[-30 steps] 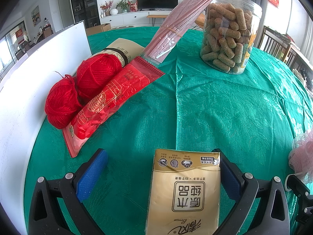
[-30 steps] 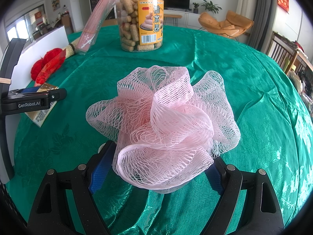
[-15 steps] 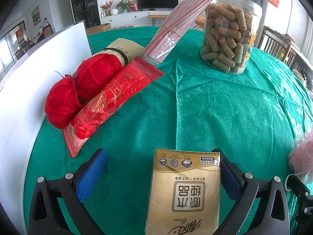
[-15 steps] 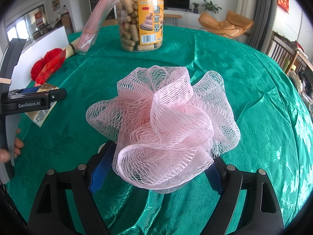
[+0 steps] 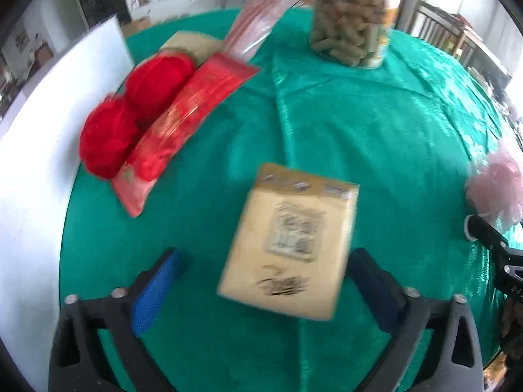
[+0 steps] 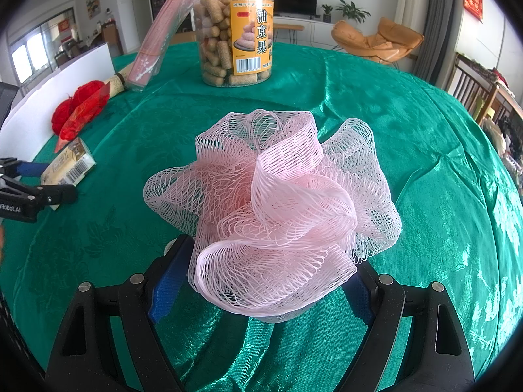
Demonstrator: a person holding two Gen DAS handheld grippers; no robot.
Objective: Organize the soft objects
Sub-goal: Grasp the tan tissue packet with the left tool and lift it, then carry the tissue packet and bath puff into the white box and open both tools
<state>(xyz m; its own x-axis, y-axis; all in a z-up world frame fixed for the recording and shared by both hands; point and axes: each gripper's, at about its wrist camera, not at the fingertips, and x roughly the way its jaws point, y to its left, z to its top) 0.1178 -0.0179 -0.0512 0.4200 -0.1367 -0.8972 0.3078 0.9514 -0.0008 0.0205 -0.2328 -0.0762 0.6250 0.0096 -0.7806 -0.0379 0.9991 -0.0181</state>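
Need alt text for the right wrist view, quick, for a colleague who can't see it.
A pink mesh bath pouf sits between the blue pads of the right hand-held gripper on a green tablecloth. Behind stands a clear snack jar; red yarn balls lie far left.

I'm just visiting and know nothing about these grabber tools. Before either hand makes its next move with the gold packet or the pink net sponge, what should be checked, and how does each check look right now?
1. Gold foil tissue packet lies between the left gripper fingers: ok.
2. Left fingers pressing on the packet: not ok; they have just been closing, but a gap shows on the blue-padded side.
3. Left view sharp enough to aim: not ok, it is blurred.
4. Pink mesh bath sponge sits between the right gripper fingers: ok.
5. Right grip firm: cannot tell, the mesh hides the pads.
6. Bare green tablecloth around the sponge: ok.
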